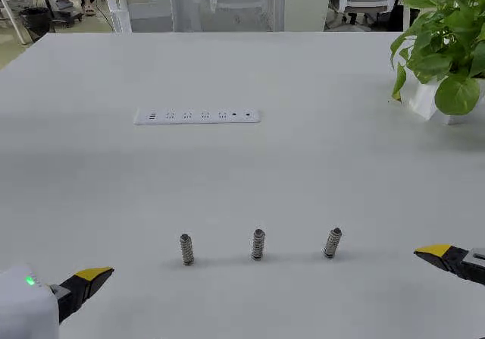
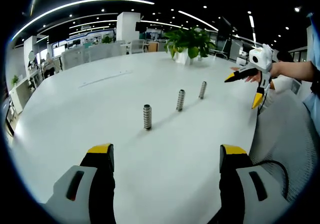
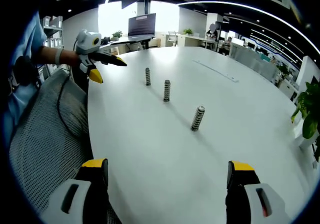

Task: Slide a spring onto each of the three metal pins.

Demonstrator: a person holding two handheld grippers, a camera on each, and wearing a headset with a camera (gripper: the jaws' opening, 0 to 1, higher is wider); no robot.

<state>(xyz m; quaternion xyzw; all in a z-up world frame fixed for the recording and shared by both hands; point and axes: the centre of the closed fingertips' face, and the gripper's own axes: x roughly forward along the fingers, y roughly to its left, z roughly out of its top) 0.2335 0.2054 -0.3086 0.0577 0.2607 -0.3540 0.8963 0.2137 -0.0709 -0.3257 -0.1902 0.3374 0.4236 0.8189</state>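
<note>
Three upright metal pins [image 1: 259,233] on the white tabletop [image 1: 242,180] each appear to wear a grey coil spring [image 1: 187,252]. The left tool [image 2: 166,150] and right tool [image 3: 168,164], spread and empty, shouldn't nudge them.

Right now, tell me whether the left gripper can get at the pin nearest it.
Probably yes. The left gripper has its jaws open and the nearest pin stands straight ahead, with bare table between them. The right gripper is off to the side.
</note>
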